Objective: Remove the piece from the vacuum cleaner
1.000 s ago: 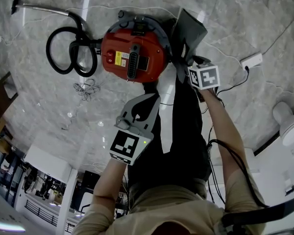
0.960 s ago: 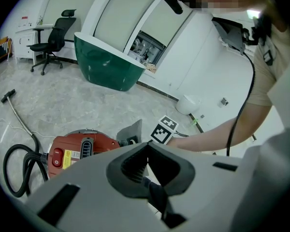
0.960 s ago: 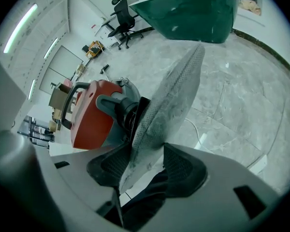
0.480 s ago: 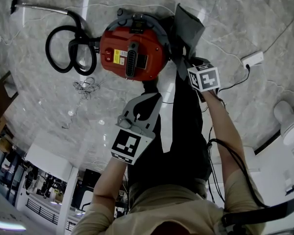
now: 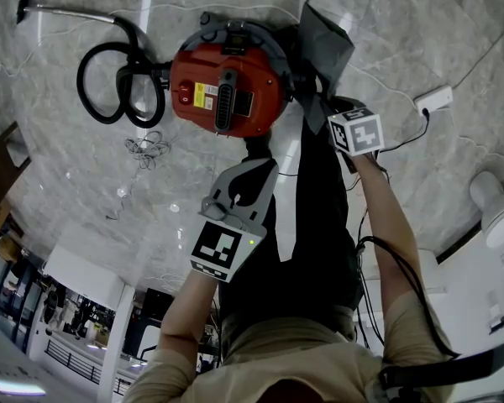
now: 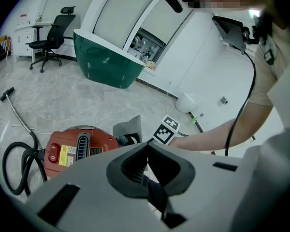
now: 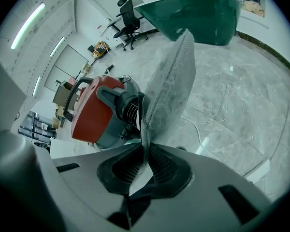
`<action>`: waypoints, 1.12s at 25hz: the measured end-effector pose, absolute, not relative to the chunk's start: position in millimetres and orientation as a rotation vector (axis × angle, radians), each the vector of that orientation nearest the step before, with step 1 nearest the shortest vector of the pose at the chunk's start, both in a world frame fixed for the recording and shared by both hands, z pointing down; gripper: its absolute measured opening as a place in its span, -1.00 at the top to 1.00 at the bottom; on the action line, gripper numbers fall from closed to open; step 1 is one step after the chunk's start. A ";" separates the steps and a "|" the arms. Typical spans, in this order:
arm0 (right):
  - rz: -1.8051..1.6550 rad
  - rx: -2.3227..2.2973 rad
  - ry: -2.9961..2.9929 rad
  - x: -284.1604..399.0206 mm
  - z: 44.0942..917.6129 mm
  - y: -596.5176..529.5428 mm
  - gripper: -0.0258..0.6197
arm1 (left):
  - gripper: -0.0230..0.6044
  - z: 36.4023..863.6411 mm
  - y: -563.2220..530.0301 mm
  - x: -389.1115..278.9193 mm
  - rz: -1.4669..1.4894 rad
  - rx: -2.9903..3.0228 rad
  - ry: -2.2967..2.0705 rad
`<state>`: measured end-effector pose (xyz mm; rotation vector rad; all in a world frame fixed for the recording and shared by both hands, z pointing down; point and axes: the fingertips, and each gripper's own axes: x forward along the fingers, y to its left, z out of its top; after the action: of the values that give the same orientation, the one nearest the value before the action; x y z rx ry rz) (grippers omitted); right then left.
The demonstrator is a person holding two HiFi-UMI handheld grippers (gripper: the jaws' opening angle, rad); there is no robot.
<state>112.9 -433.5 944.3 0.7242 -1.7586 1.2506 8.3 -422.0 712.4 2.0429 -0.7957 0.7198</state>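
Right tongs (image 7: 144,149) are closing on the flat grey fabric bag (image 7: 170,76) — once firm, pull straight off the round red vacuum cleaner (image 7: 89,111). Left tongs (image 6: 148,144) sit together, empty.

A red vacuum cleaner (image 5: 227,91) lies far on the marble floor (image 5: 420,32), hose (image 5: 141,97) coiled at its left, grey bag (image 5: 323,36) at its right.

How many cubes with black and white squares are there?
2. One cube is near the picture's middle, above the person's left forearm; the other is right of the red vacuum cleaner, beside the grey bag.
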 end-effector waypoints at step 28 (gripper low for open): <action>1.049 0.674 -1.748 113.5 967.0 -435.7 0.83 | 0.95 720.8 -421.7 5.4 0.708 2.023 -0.799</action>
<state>113.5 -435.7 967.0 0.6741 -1.7483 1.0490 5.4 -421.7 720.8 2.0232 -0.7990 0.7084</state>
